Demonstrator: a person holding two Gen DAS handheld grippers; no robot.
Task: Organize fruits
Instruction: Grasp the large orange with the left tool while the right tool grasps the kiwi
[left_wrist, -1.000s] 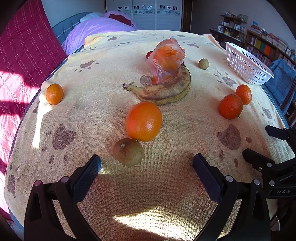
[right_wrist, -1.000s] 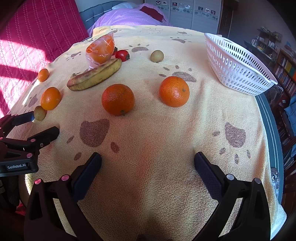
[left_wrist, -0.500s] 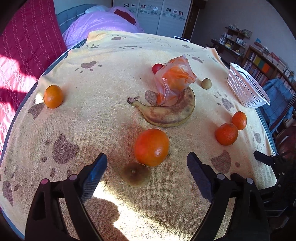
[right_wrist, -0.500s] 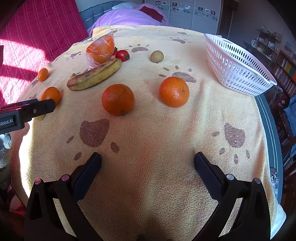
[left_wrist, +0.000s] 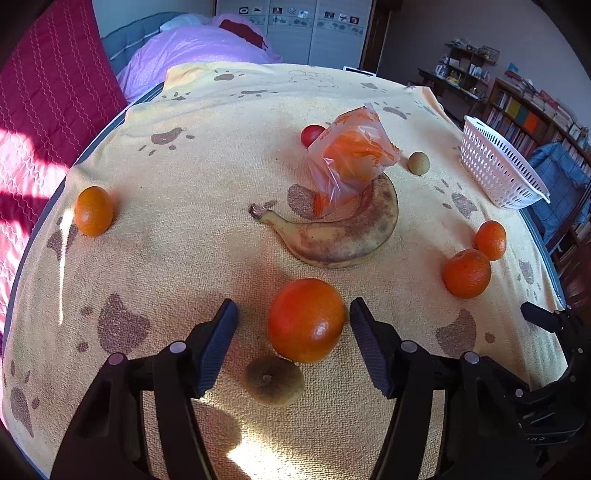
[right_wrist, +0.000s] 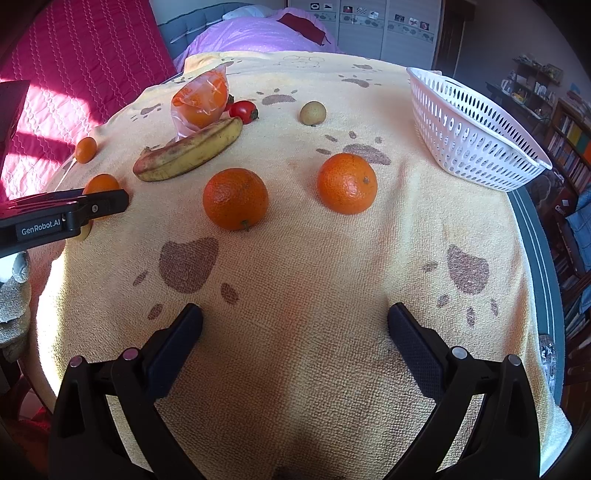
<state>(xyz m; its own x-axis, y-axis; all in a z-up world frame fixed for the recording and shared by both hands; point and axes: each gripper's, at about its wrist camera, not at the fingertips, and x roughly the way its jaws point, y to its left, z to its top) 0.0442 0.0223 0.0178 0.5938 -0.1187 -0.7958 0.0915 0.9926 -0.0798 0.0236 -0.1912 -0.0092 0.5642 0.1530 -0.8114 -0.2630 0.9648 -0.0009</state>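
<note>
A large orange (left_wrist: 306, 319) lies on the yellow paw-print towel between the fingers of my left gripper (left_wrist: 291, 306). Its jaws are closing; the right pad is almost at the peel and the left pad stands clear, so nothing is gripped. A brown kiwi-like fruit (left_wrist: 273, 380) sits just below the orange. My right gripper (right_wrist: 295, 310) hovers open over bare towel, with two oranges (right_wrist: 235, 199) (right_wrist: 347, 183) ahead of it. The white basket (right_wrist: 472, 140) lies at the far right.
A spotted banana (left_wrist: 332, 240), a plastic bag holding an orange (left_wrist: 351, 155), a tomato (left_wrist: 312, 134) and a small round brown fruit (left_wrist: 418, 162) sit mid-table. A small orange (left_wrist: 93, 210) lies far left. The table edge drops off on the right.
My left gripper has moved forward over the kiwi-like fruit until the large orange lies between its fingers, and its jaws have narrowed. The right gripper has stayed still.
</note>
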